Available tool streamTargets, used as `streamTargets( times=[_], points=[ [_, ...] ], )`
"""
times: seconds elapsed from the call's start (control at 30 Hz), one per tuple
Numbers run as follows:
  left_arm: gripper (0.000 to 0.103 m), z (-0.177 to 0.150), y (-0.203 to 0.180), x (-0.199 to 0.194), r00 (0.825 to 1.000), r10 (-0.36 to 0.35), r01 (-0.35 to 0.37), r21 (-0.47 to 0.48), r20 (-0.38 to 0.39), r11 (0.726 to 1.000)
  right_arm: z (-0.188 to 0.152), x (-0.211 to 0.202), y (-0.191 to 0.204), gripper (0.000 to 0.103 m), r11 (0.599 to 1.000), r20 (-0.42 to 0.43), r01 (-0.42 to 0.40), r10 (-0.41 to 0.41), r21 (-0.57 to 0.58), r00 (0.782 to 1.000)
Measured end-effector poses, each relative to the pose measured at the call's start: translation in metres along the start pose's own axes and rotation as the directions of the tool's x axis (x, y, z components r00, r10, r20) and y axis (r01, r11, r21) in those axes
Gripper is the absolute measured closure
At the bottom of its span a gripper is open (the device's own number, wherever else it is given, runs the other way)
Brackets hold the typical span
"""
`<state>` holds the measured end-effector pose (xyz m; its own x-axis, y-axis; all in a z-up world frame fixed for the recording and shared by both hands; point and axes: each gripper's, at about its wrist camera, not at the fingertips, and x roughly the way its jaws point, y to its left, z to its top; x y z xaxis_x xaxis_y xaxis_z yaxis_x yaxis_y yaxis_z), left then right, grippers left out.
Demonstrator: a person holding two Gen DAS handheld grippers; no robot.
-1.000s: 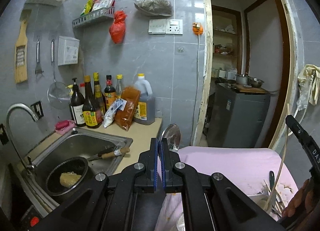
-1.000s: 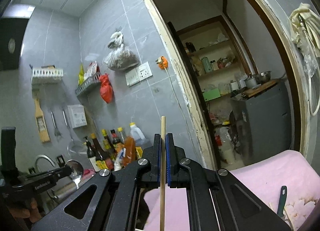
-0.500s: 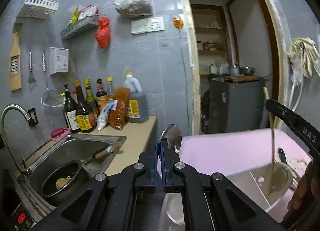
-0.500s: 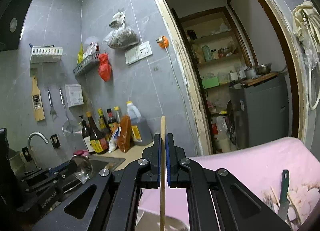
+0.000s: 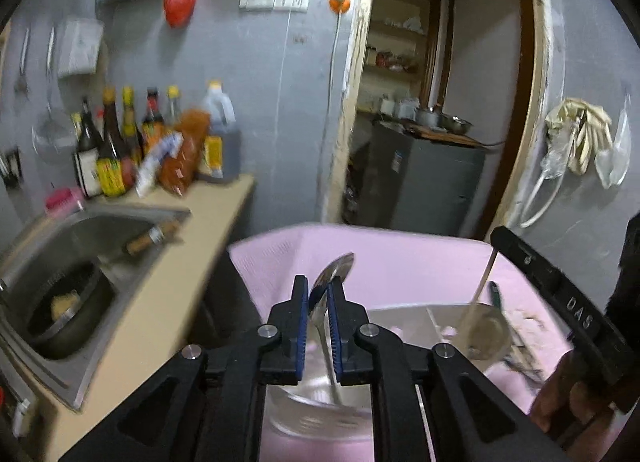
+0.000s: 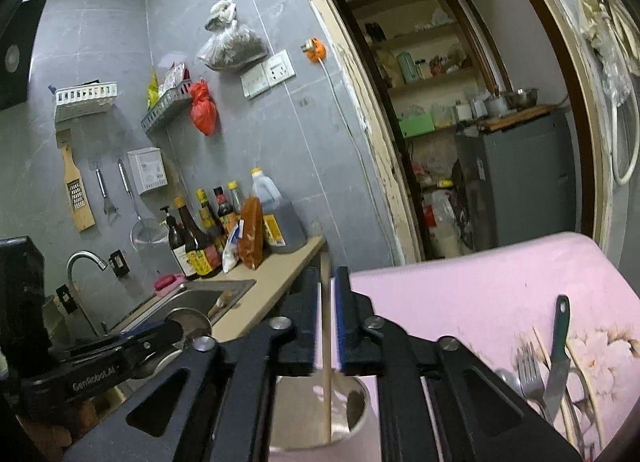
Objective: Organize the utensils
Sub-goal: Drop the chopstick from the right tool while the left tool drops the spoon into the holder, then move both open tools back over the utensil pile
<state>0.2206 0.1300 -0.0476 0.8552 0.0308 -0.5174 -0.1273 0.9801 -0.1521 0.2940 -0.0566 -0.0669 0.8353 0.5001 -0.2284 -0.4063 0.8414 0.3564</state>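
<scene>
The left gripper (image 5: 318, 292) stands over a white plastic utensil holder (image 5: 404, 316) on a pink floral tablecloth (image 5: 400, 254). Its jaws have just been opening, and a narrow gap now shows between the blue pads (image 5: 303, 316); a shiny metal spoon (image 5: 332, 274) leans between them, bowl up and handle running down into the compartment below the fingertips. Whether a pad touches the spoon is hard to tell.

The right gripper (image 6: 328, 282) is above another compartment of the holder (image 6: 356, 398). Its jaws have also just been opening, and a thin pale wooden chopstick (image 6: 327, 362) stands nearly upright in the gap, its lower end inside the holder, with daylight on either side of it.

To the right of this gripper, on the cloth, lie a green-handled knife (image 6: 558, 350), a metal fork (image 6: 528, 374) and more chopsticks (image 6: 576, 414). To the left are a steel sink (image 6: 192, 298) and a row of sauce bottles (image 6: 200, 238) on the beige counter.
</scene>
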Motion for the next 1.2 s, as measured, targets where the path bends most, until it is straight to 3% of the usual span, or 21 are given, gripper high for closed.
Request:
streamTargets(
  times=[0.07,0.2,0.27,0.33,0.4,0.57,0.63,0.77,0.83,0.93,1.2],
  points=[
    [0.093,0.0,0.0,0.002,1.0,0.001,-0.002,-0.028,-0.031,1.0,0.001,-0.003,-0.003,0.078,1.0,-0.015,-0.004,0.004,0.014,1.0],
    [0.09,-0.001,-0.004,-0.003,0.998,0.006,-0.01,-0.063,-0.065,0.998,0.009,-0.019,-0.01,0.077,1.0,-0.028,0.0,0.0,0.014,1.0],
    [0.087,0.001,-0.008,-0.008,0.998,0.007,-0.011,-0.078,-0.059,0.997,0.016,-0.029,-0.014,0.071,1.0,-0.024,0.006,-0.006,0.012,1.0],
    [0.072,0.004,-0.015,-0.015,0.999,0.015,-0.018,-0.075,-0.03,0.997,0.023,-0.039,-0.02,0.058,1.0,-0.017,0.011,-0.011,0.011,1.0],
    [0.059,0.007,-0.023,-0.023,0.999,0.035,-0.035,-0.079,0.006,0.996,0.031,-0.049,-0.028,0.055,1.0,-0.015,0.014,-0.014,0.005,1.0],
    [0.054,0.017,-0.048,-0.037,0.998,0.038,-0.034,-0.076,0.057,0.996,0.049,-0.076,-0.048,0.037,0.999,0.007,0.045,-0.045,-0.005,0.999],
    [0.04,0.02,-0.062,-0.043,0.996,0.036,-0.03,-0.07,0.081,0.997,0.056,-0.087,-0.056,0.026,0.998,0.022,0.062,-0.062,-0.013,0.998],
    [0.026,0.025,-0.093,-0.051,0.99,0.029,-0.023,-0.046,0.137,0.999,0.068,-0.111,-0.075,0.014,0.993,0.052,0.11,-0.108,-0.043,0.993],
    [0.015,0.025,-0.108,-0.054,0.987,0.03,-0.025,-0.036,0.161,0.999,0.073,-0.121,-0.084,0.007,0.989,0.069,0.135,-0.132,-0.054,0.989],
    [0.006,0.022,-0.131,-0.055,0.979,0.024,-0.02,-0.023,0.201,1.0,0.079,-0.137,-0.098,0.003,0.98,0.095,0.184,-0.176,-0.079,0.98],
    [0.002,0.01,-0.186,-0.045,0.971,0.005,-0.014,0.036,0.241,0.999,0.086,-0.167,-0.131,0.001,0.937,0.13,0.302,-0.282,-0.175,0.95]
  ],
)
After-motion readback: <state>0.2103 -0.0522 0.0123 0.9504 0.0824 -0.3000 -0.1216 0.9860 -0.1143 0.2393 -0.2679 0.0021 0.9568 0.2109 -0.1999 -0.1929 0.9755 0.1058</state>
